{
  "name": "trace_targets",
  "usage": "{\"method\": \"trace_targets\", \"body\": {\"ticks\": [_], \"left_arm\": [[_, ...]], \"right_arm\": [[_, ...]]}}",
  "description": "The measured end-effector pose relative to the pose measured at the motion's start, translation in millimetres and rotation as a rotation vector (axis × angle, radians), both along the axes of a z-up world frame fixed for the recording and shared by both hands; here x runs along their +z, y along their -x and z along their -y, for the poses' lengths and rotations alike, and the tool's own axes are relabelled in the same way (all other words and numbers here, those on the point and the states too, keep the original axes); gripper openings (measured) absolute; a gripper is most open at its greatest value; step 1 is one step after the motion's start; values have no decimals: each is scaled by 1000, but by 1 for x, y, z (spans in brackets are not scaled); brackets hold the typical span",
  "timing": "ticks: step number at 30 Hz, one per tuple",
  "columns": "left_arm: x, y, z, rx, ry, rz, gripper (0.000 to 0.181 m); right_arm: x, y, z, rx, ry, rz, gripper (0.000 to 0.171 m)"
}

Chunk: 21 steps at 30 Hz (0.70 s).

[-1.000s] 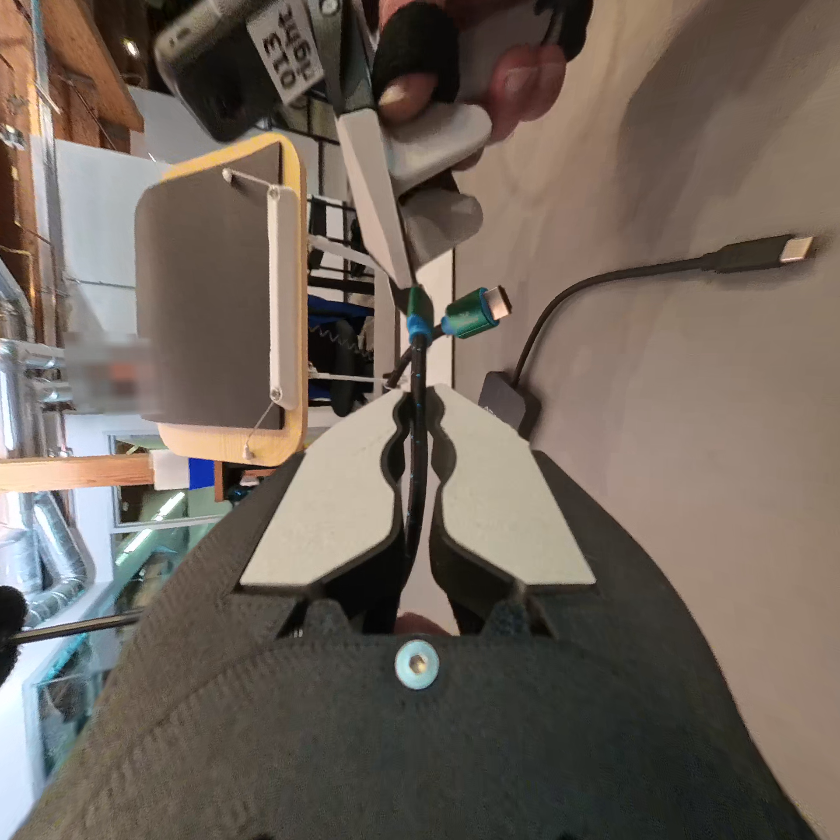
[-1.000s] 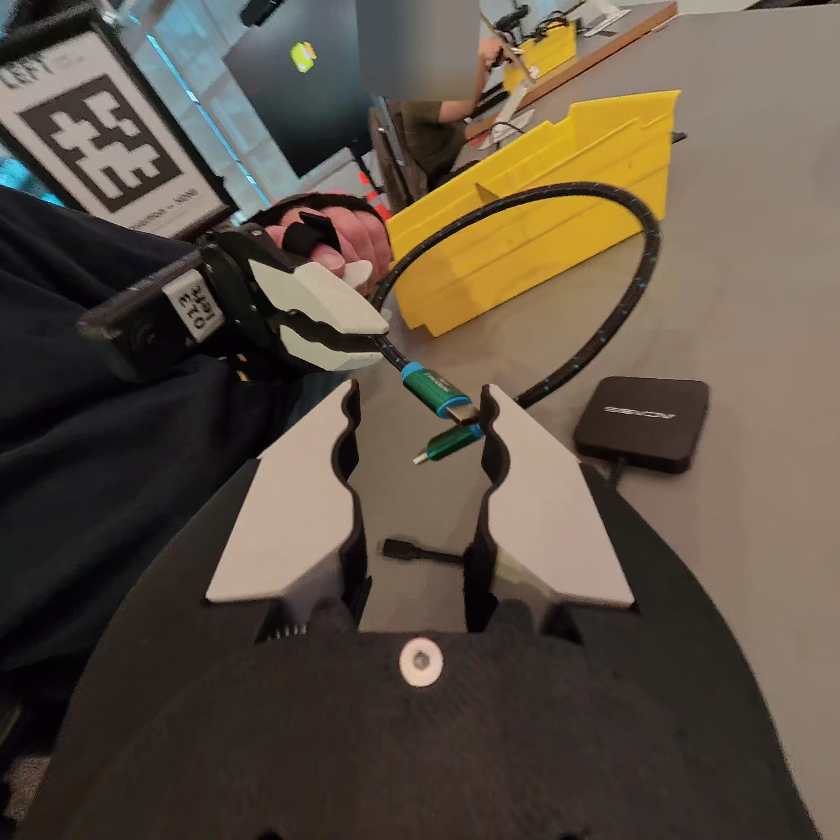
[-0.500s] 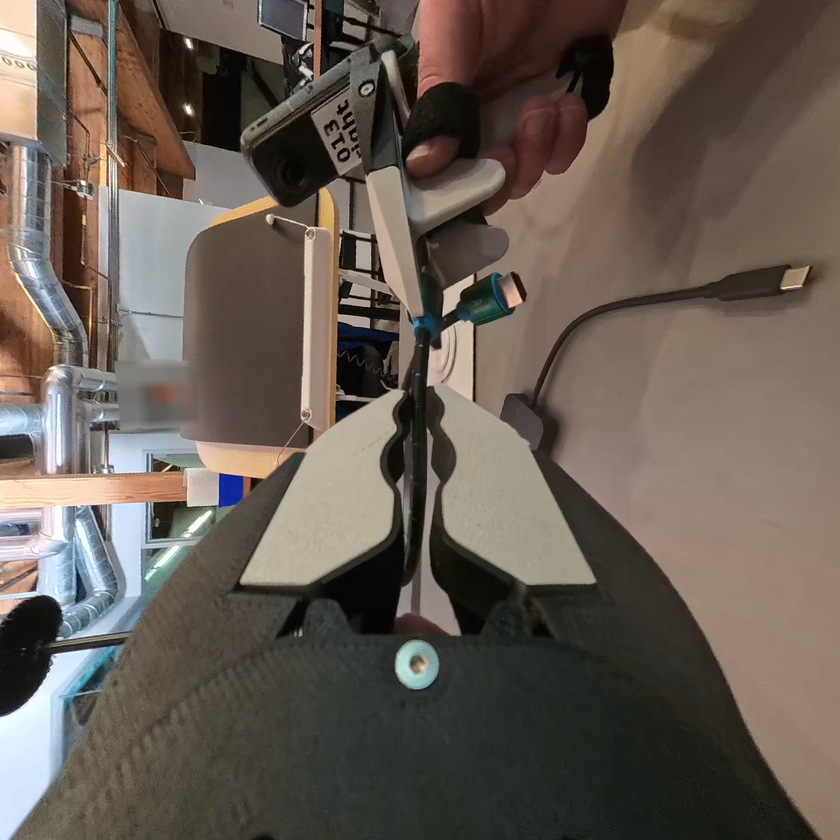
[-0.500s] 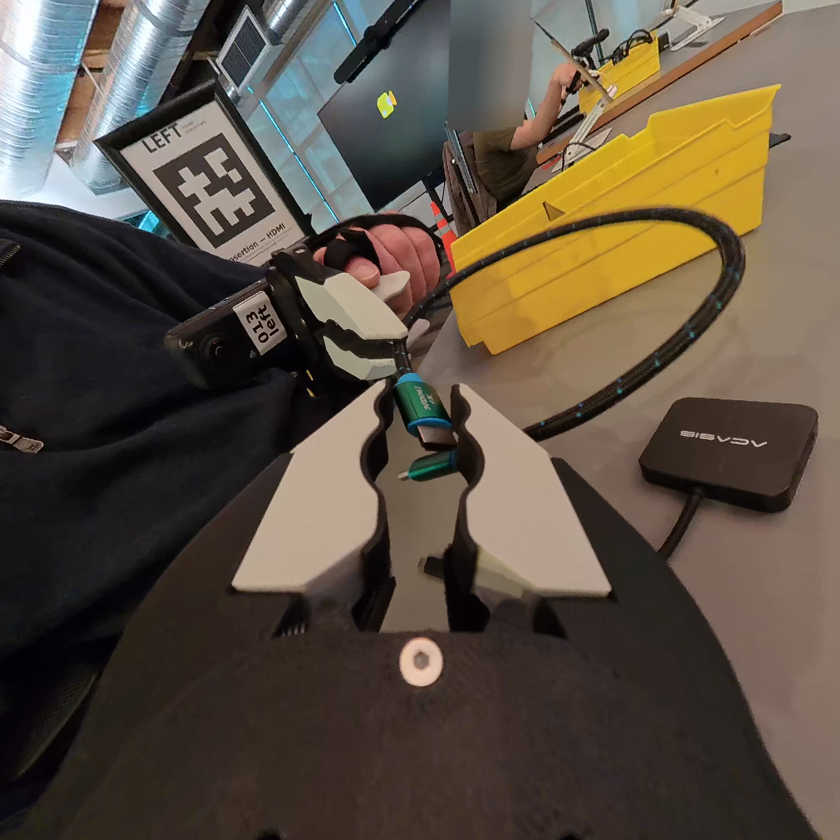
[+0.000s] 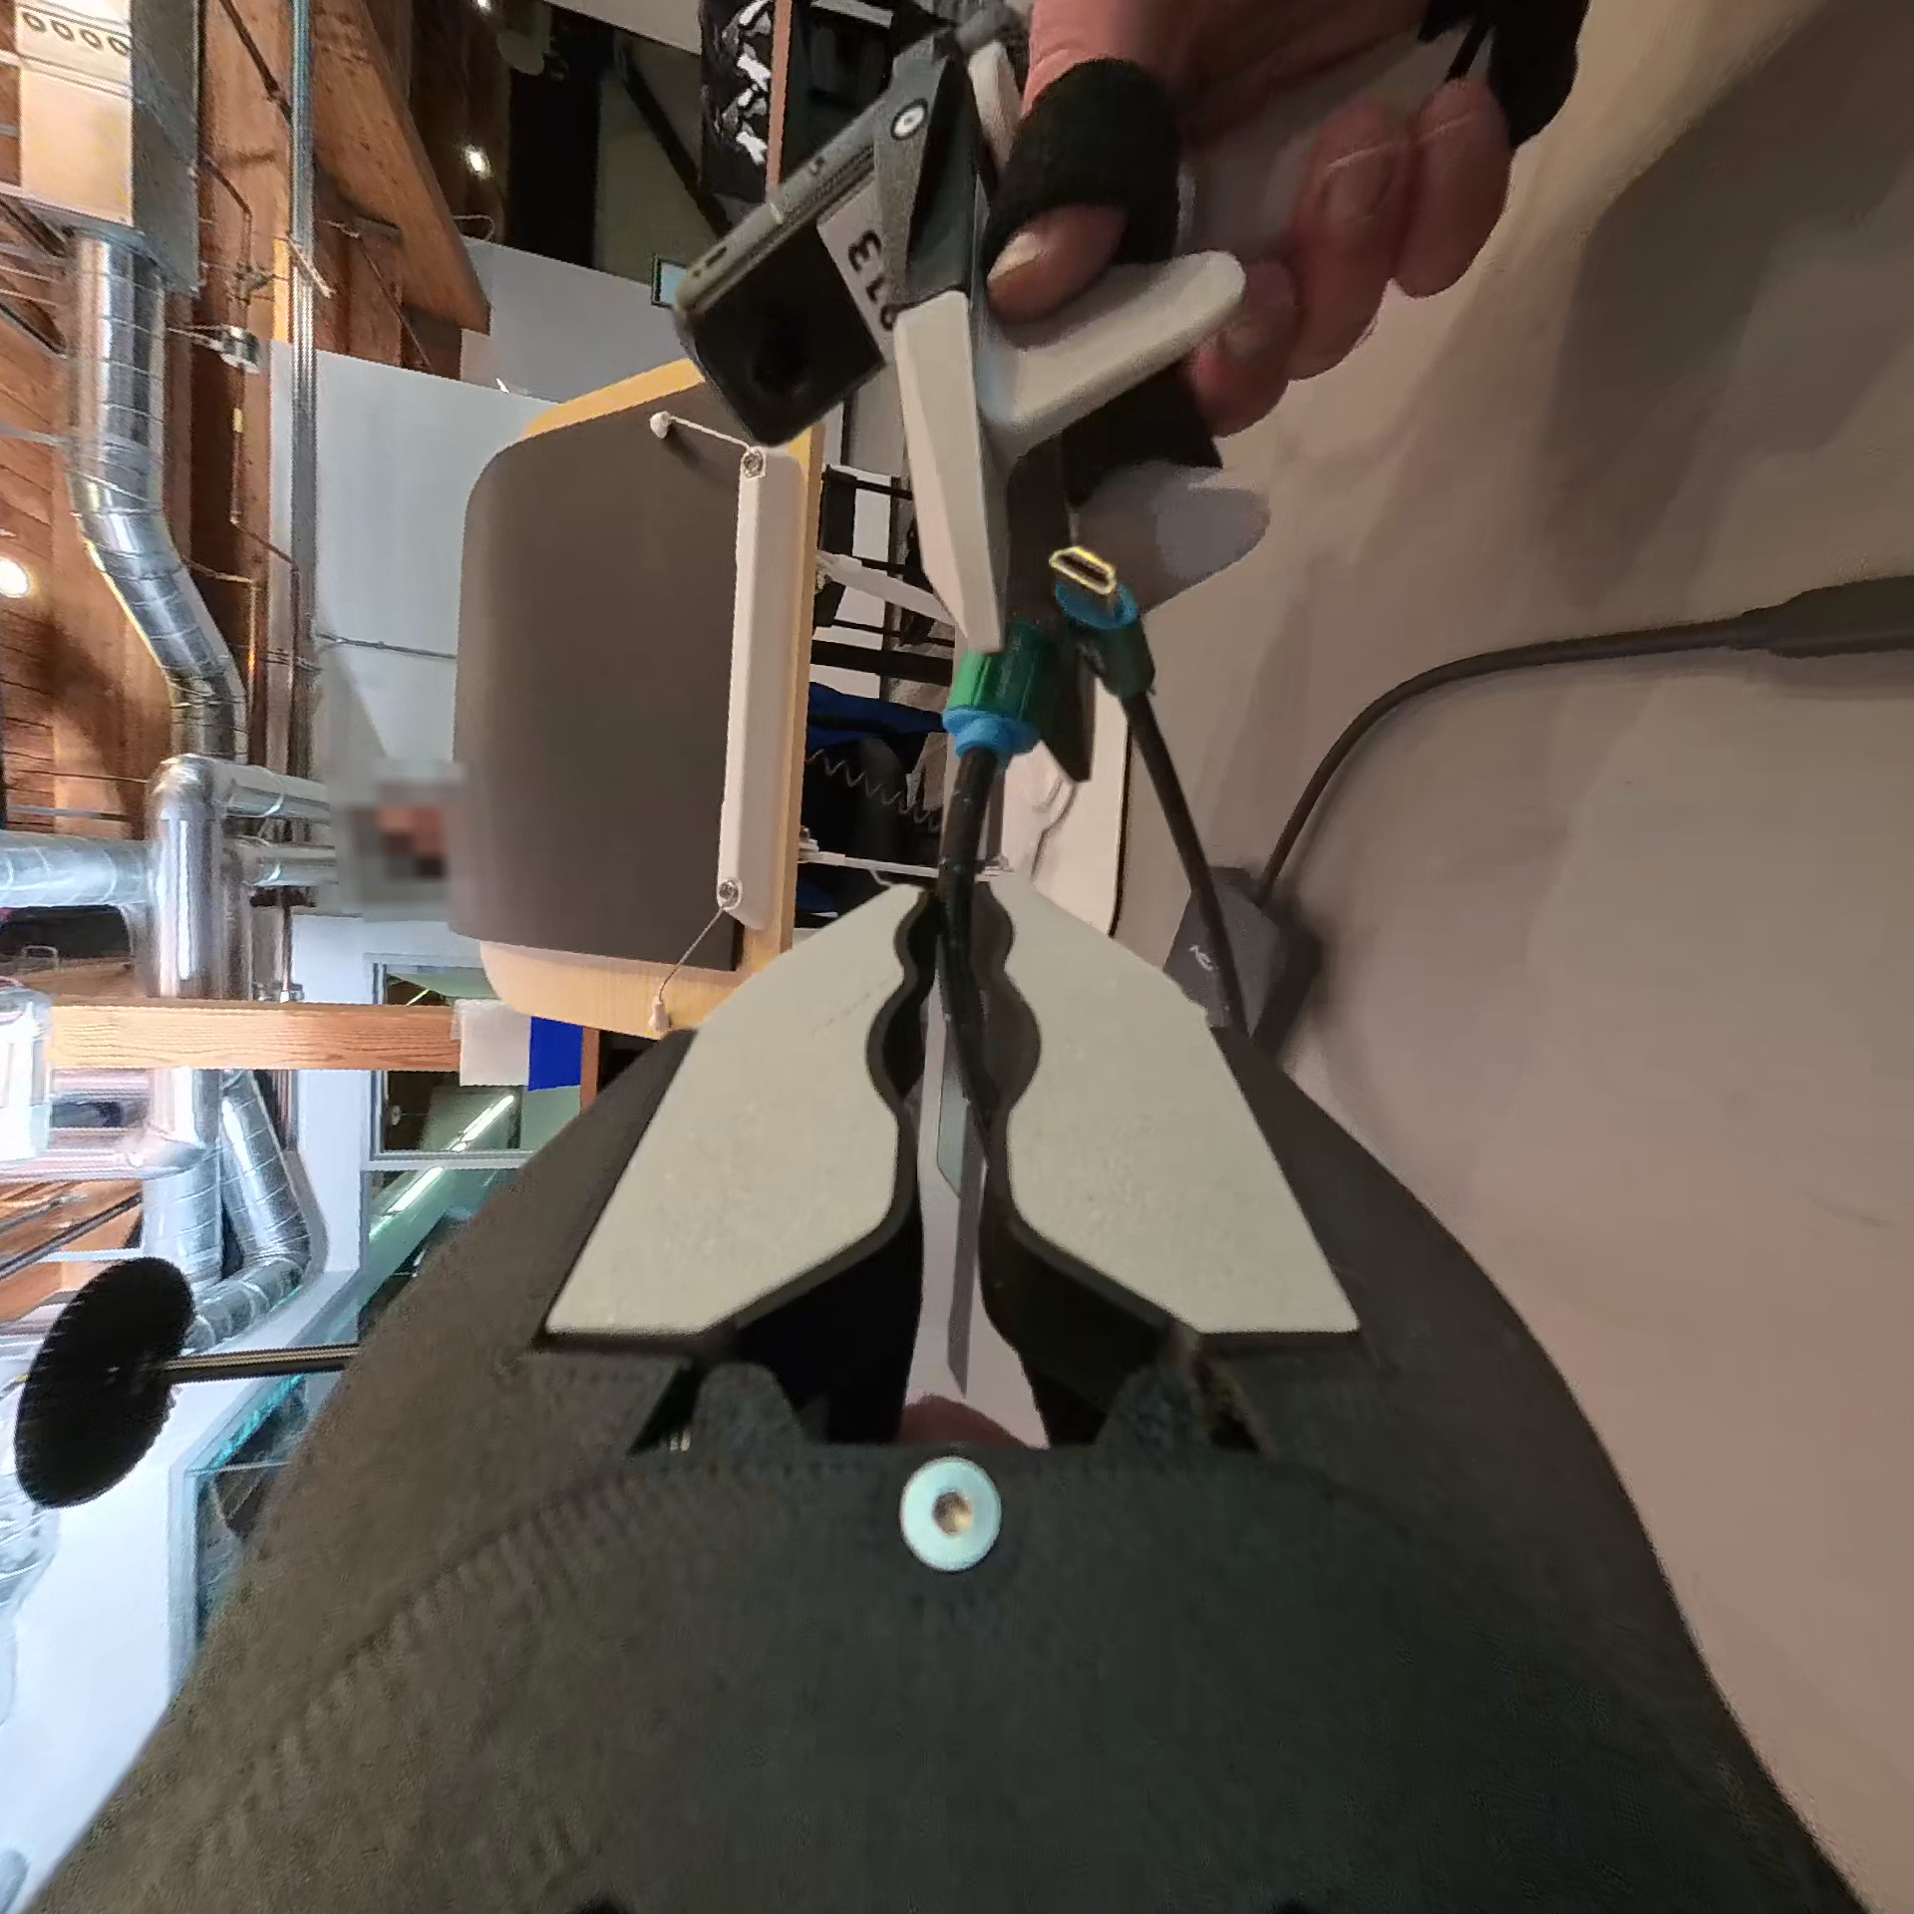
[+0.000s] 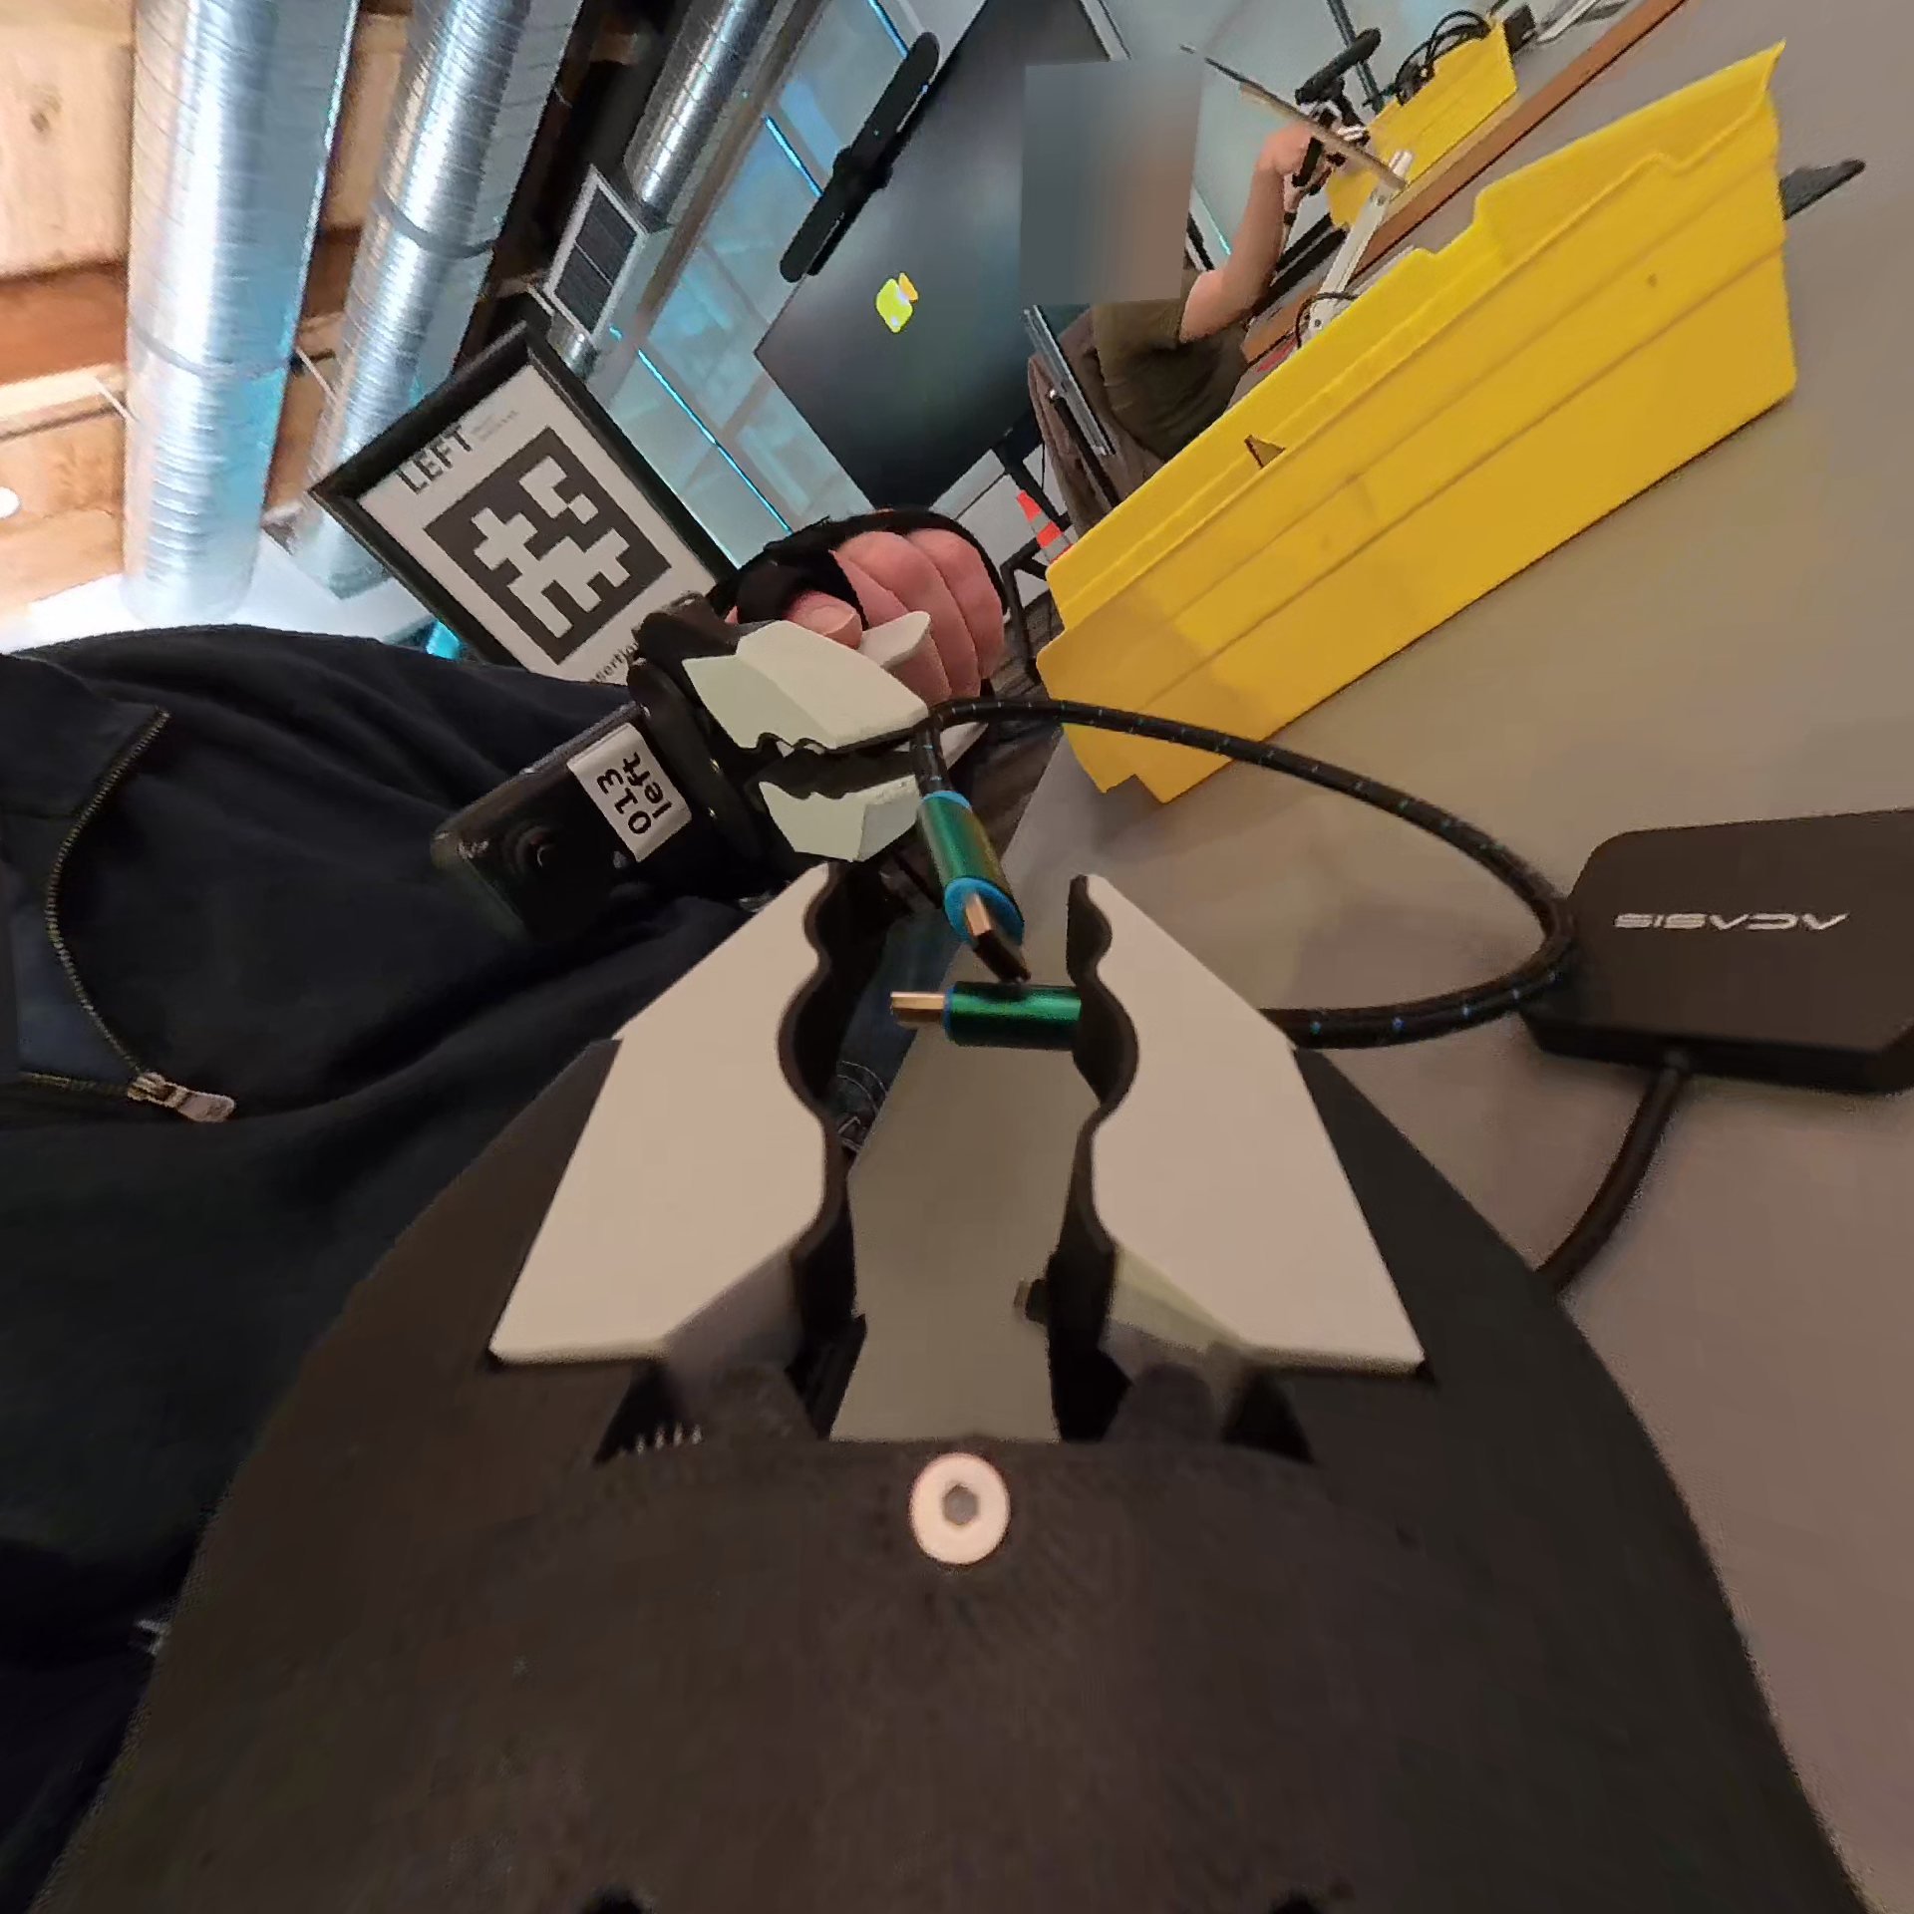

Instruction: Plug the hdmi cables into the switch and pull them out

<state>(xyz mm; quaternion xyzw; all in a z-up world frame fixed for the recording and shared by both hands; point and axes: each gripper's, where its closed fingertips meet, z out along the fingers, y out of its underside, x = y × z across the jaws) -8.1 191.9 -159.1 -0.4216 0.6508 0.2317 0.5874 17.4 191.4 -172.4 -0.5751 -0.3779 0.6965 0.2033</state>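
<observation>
My left gripper (image 5: 958, 896) is shut on a black braided HDMI cable (image 5: 968, 818), just behind its green plug with a blue collar (image 5: 989, 689). In the right wrist view that plug (image 6: 963, 870) hangs tip-down from the left gripper (image 6: 901, 772). My right gripper (image 6: 953, 932) is open. The cable's other green plug (image 6: 1010, 1015) lies level between its fingers, against the right one, gold tip pointing left. The cable (image 6: 1450, 829) loops over the table to the black switch box (image 6: 1740, 963), which also shows in the left wrist view (image 5: 1258, 953).
The switch's own thin black lead (image 6: 1616, 1170) runs toward me on the grey table (image 6: 1554, 673). A yellow bin (image 6: 1450, 414) stands behind the switch. A framed marker sign (image 6: 539, 549) is at the table's left. A person sits far off. Both grippers' tips are close together, under 4 cm apart.
The right gripper has opened wider than half a second ago. The blue-collared plug has tipped downward. The other plug has turned level between the right fingers. Both grippers have come closer together.
</observation>
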Motion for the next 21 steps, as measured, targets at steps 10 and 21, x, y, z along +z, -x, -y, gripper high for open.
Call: {"method": "trace_targets", "body": {"ticks": [10, 21], "left_arm": [[-4, -1, 1, 1, -30, -25, 6], [-14, -2, 0, -9, 272, 80, 21]], "right_arm": [[2, 6, 4, 22, 49, -30, 12], [0, 5, -2, -54, -109, 9, 11]]}}
